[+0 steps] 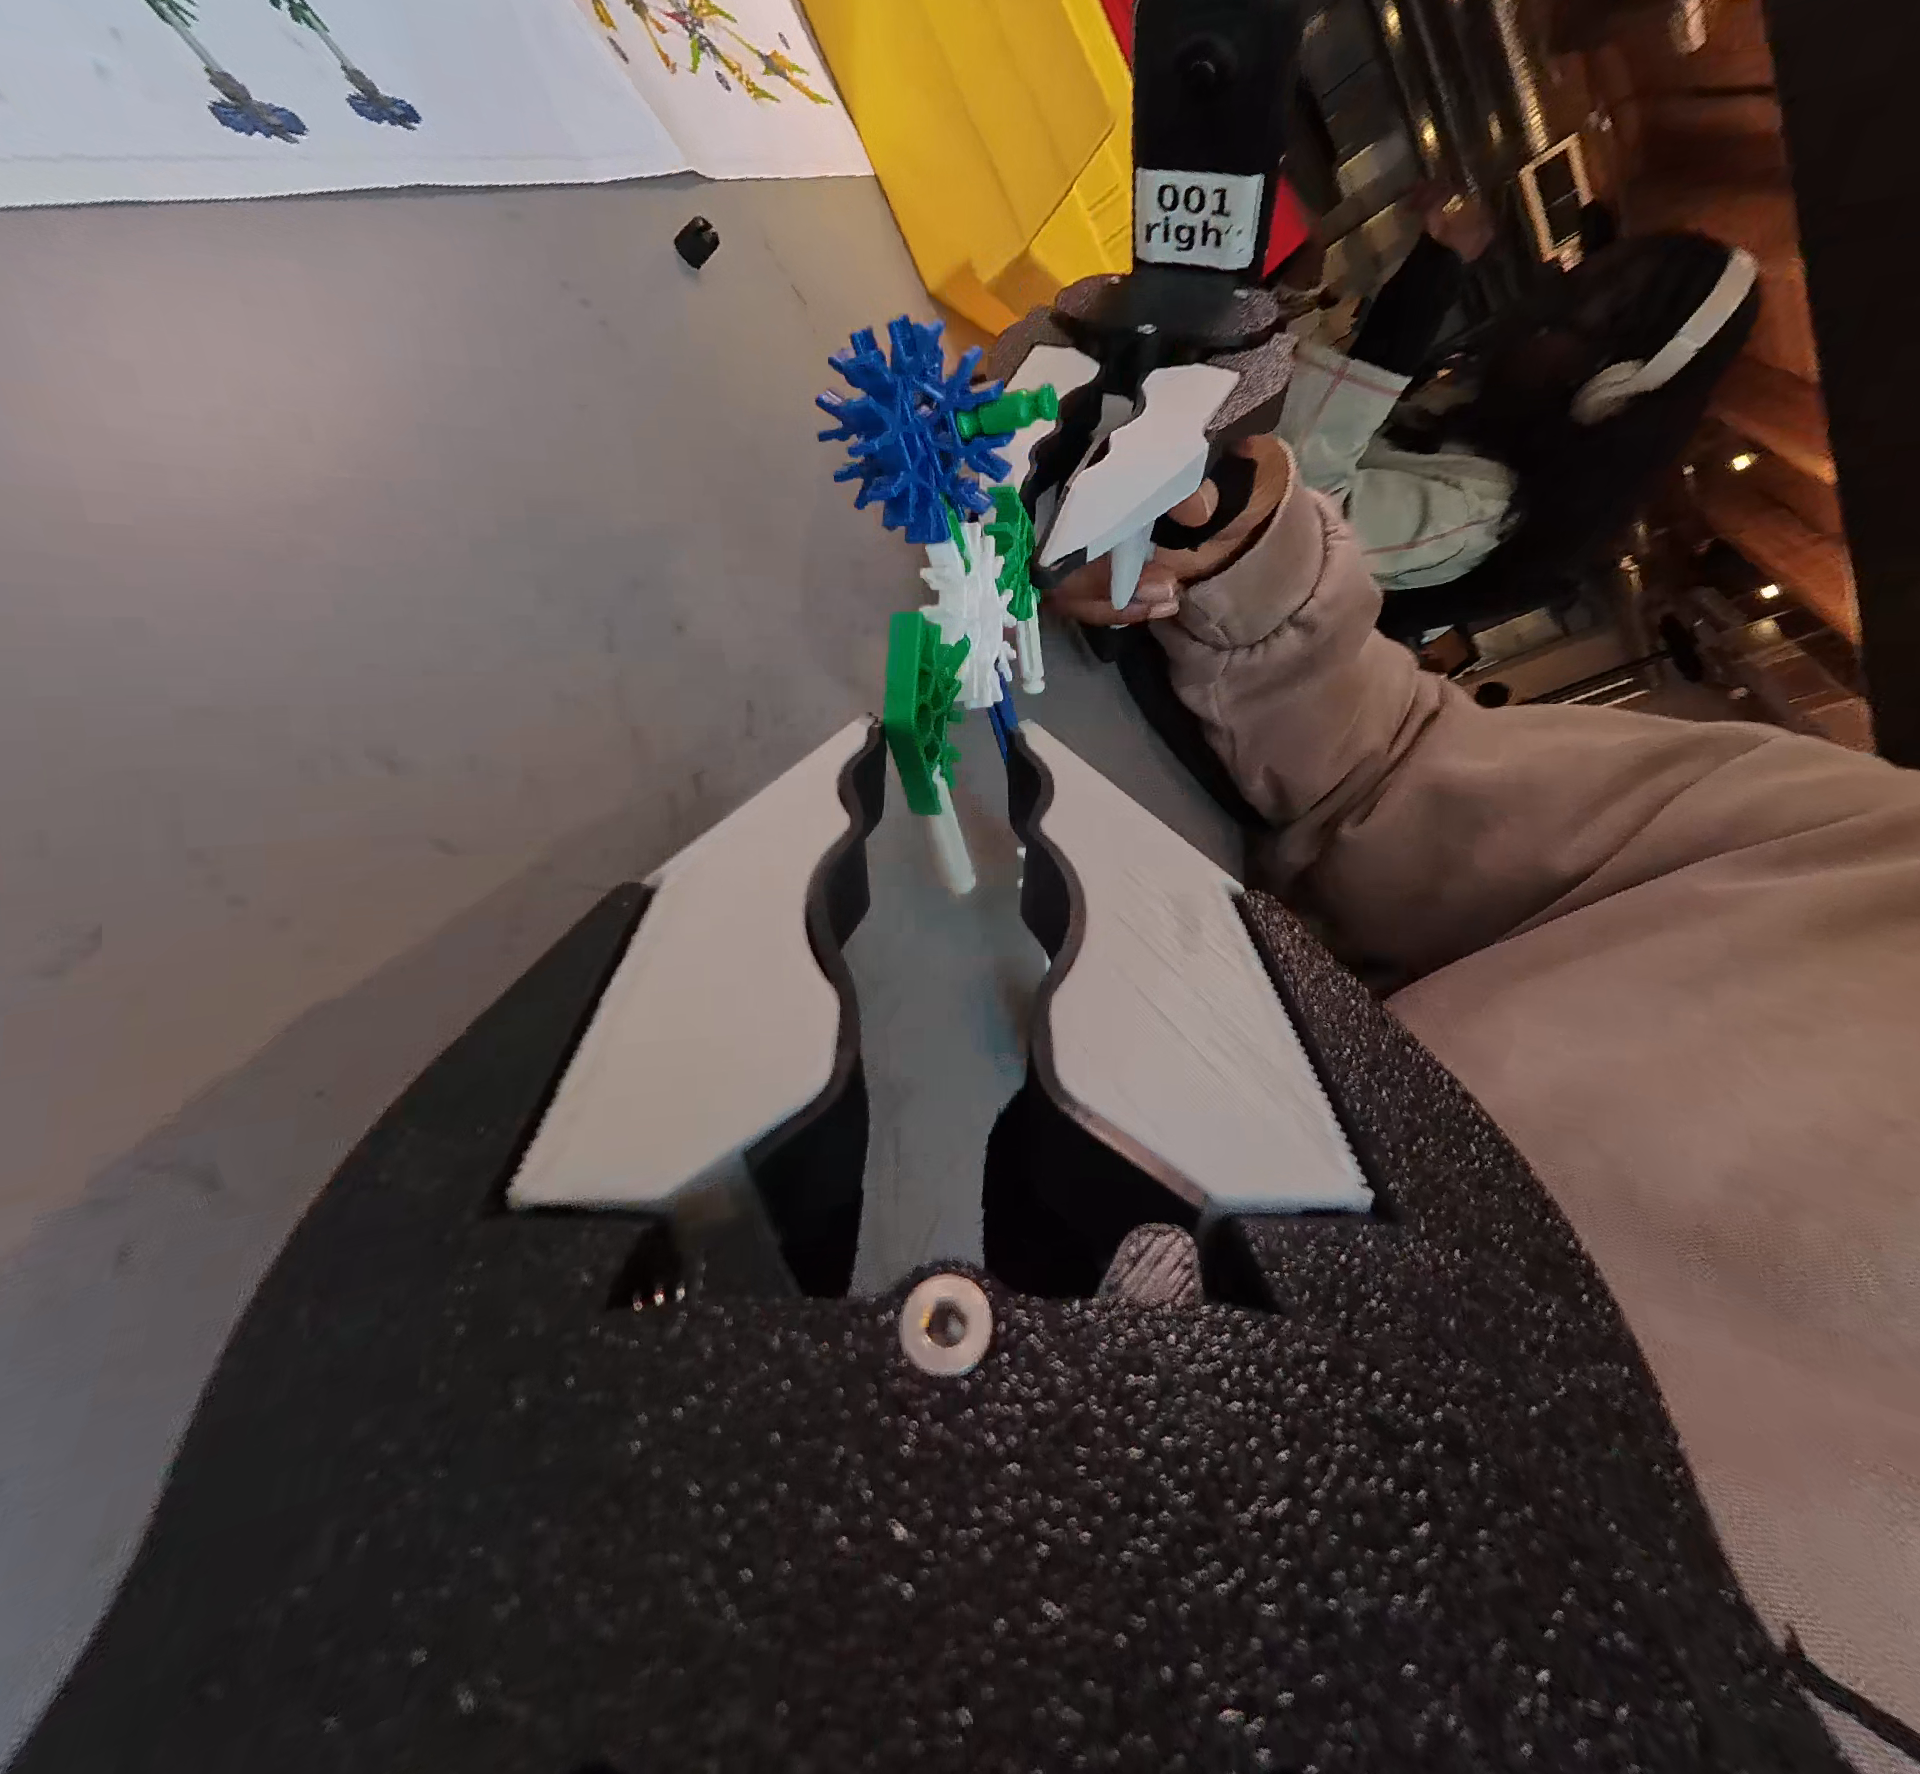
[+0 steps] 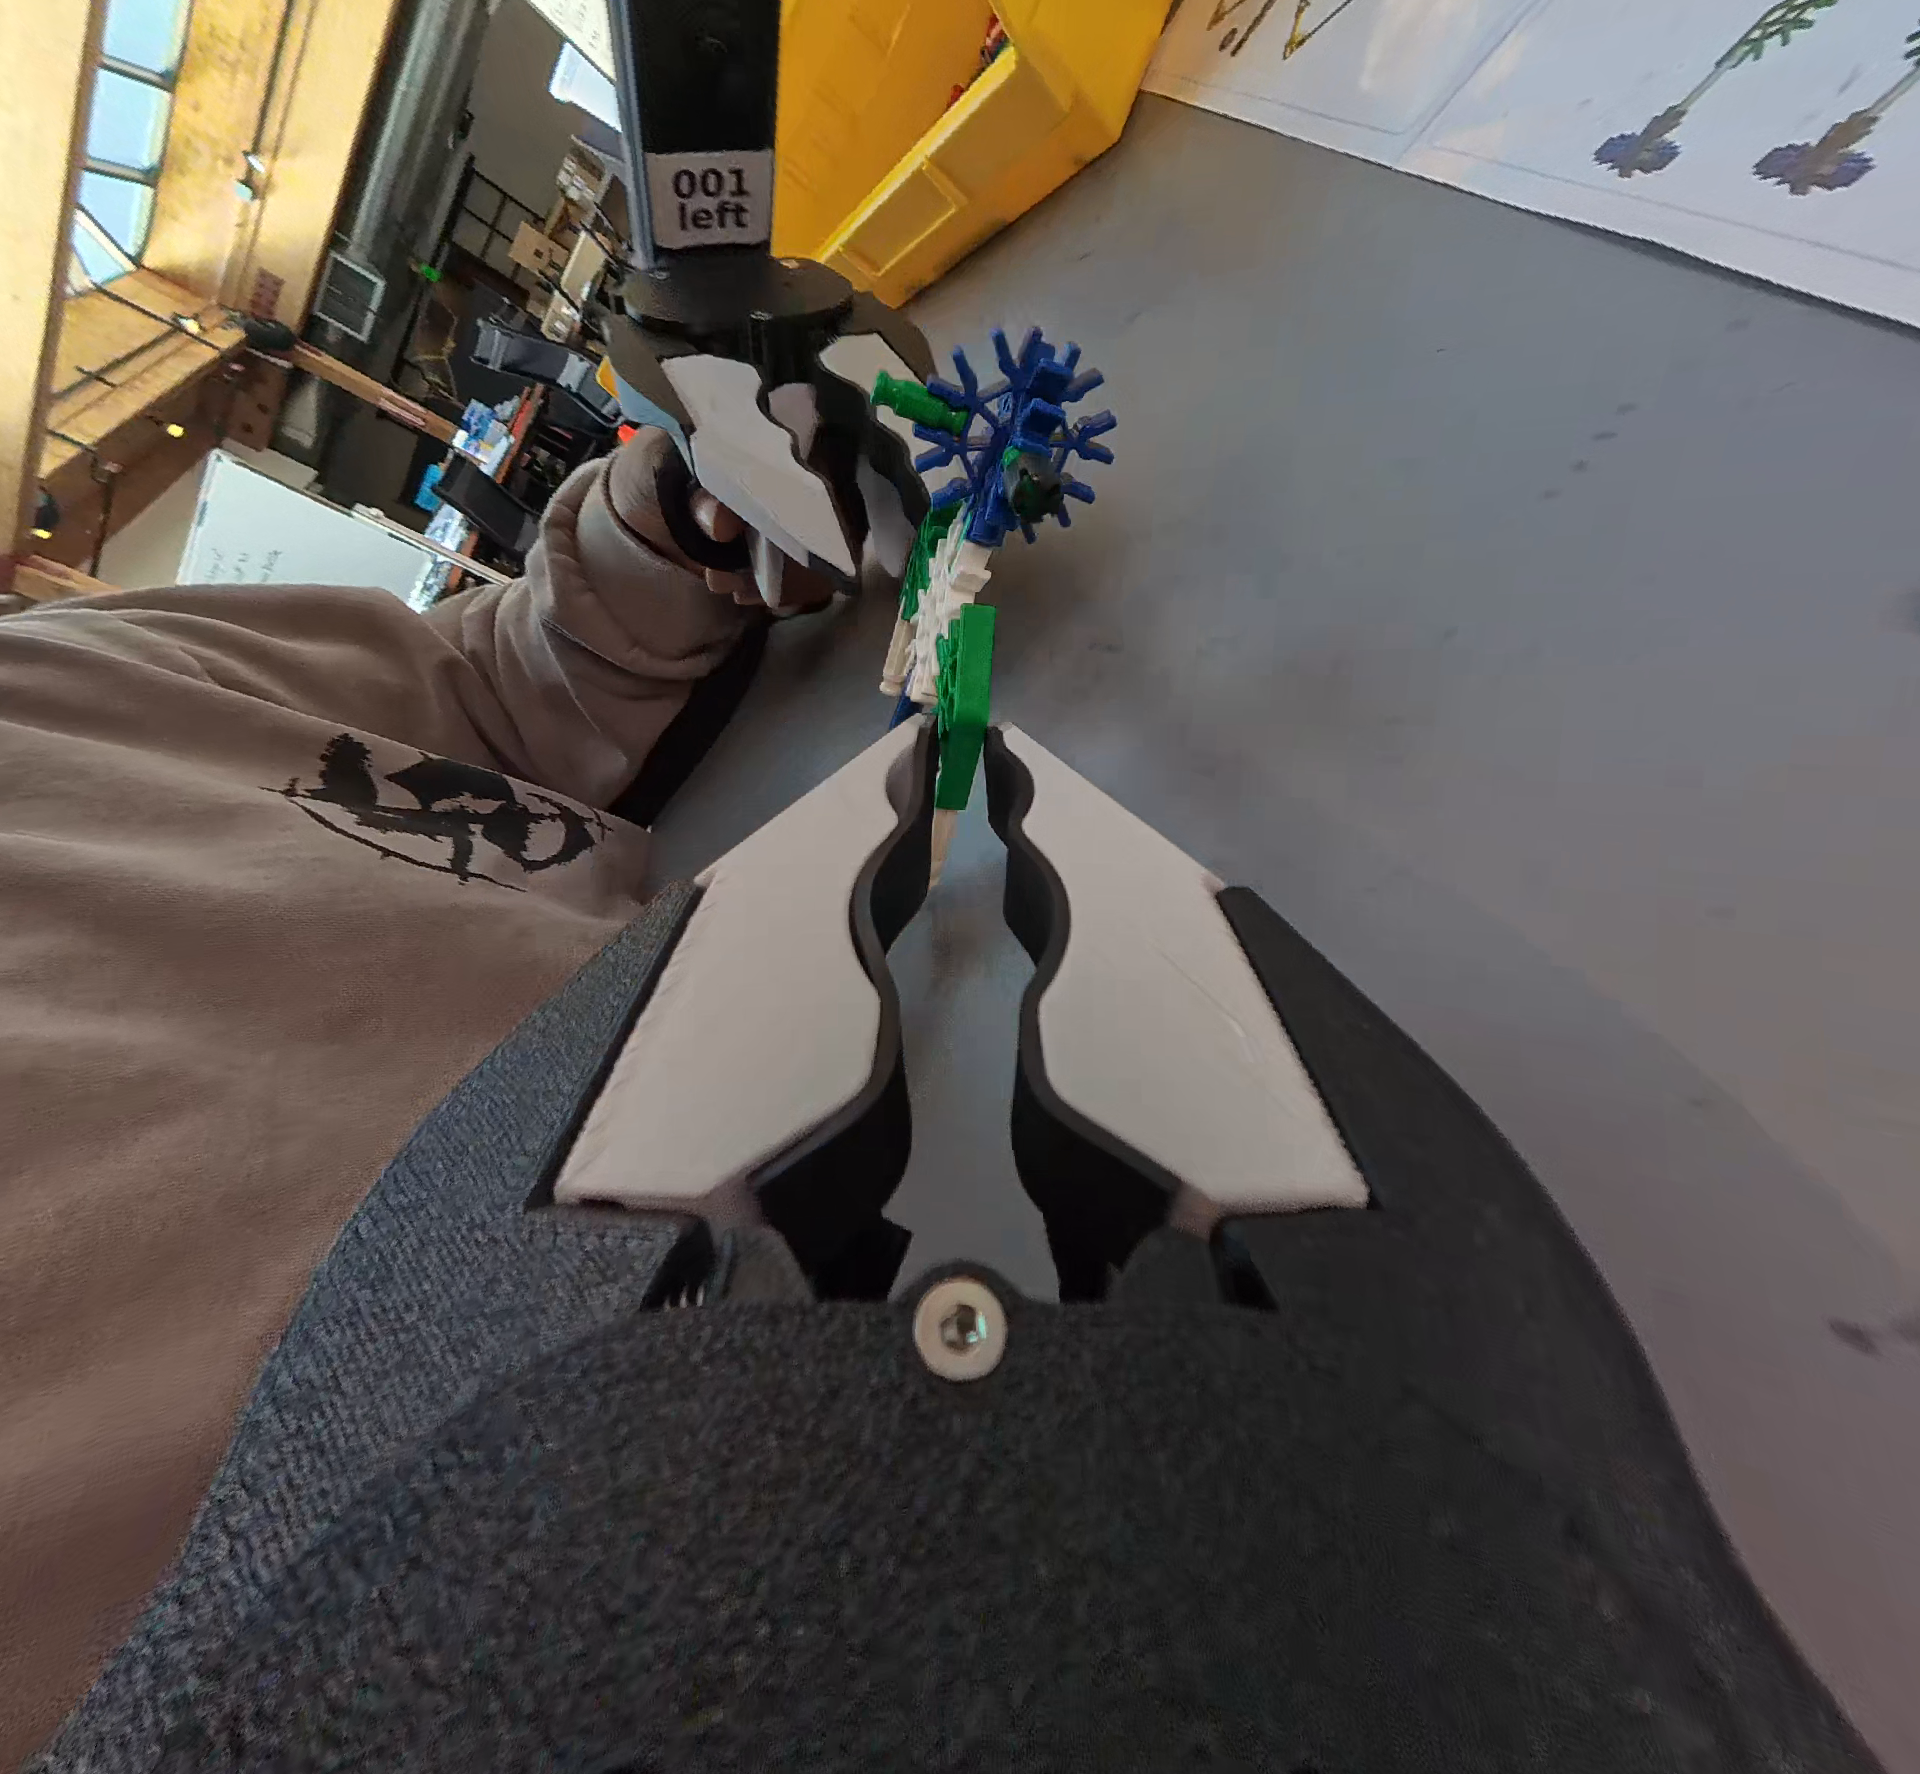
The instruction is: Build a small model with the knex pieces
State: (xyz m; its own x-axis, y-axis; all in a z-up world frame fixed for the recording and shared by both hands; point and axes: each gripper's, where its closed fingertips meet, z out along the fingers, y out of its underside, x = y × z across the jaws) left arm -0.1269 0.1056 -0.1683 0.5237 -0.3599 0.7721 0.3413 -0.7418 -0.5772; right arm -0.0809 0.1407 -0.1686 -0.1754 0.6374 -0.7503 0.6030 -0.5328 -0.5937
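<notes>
Toy model [image 1: 956, 581] of blue, white and green connectors stands lengthwise between facing grippers above the grey table [image 1: 416, 581]; left gripper [image 1: 951, 748] and right gripper [image 2: 956, 748] each pinch a green end piece.

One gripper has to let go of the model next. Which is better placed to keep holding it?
Probably right: the right gripper pinches the model by a green connector squarely between its tips. The left gripper shows a wider gap, with the model against one finger.
</notes>
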